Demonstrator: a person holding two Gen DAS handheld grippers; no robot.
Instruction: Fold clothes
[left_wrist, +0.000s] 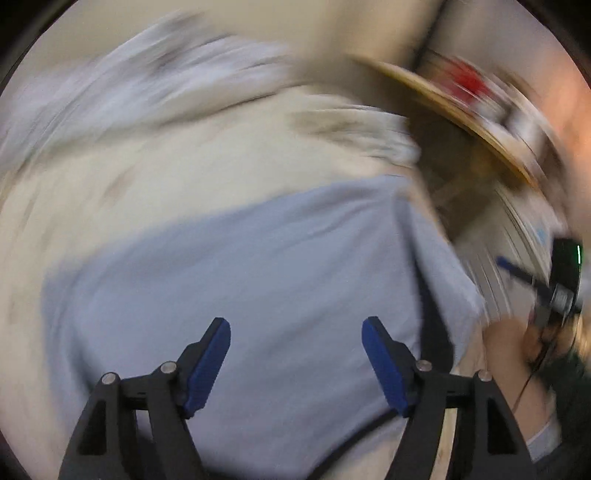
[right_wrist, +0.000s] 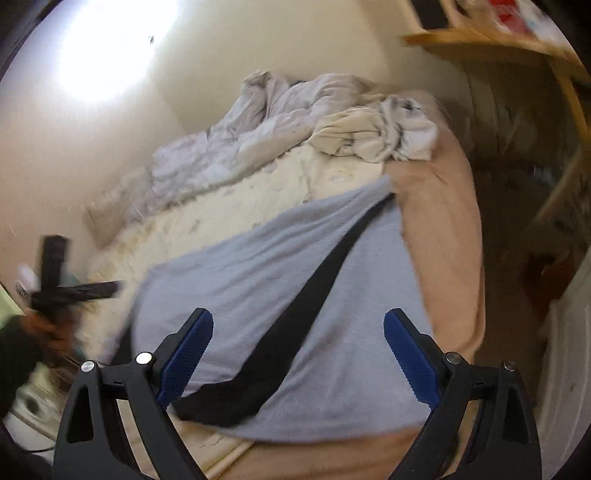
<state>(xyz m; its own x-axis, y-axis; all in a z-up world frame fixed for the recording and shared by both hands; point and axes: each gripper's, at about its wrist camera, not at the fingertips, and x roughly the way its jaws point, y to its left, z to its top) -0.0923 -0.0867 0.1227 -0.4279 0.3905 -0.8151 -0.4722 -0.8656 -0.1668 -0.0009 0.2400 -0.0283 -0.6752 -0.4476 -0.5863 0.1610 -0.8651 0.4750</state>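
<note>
The pale blue garment (right_wrist: 295, 295) lies spread across the near part of the bed, its near edge close to the mattress edge and a black strip (right_wrist: 317, 295) running diagonally over it from the far right toward the near left. It looks laid out but not yet folded, so the step in hand is probably taking hold for the first fold.

The right gripper (right_wrist: 298, 354) hangs above the near half of the cloth, jaws wide apart and holding nothing. The left gripper (left_wrist: 296, 356) is over the same blue cloth (left_wrist: 240, 288), also spread wide and empty; its view is smeared, so its exact height above the fabric cannot be told.

To do this well, each claw should likely pinch a single layer at a near corner or edge, clear of the black strip, then lift both sides evenly so the crease runs straight.

Farther off lie a crumpled cream cloth (right_wrist: 373, 136) and rumpled white bedding (right_wrist: 258, 125), with the cream bed sheet (right_wrist: 229, 221) between, and a wooden shelf (right_wrist: 480, 40) at the far right.
</note>
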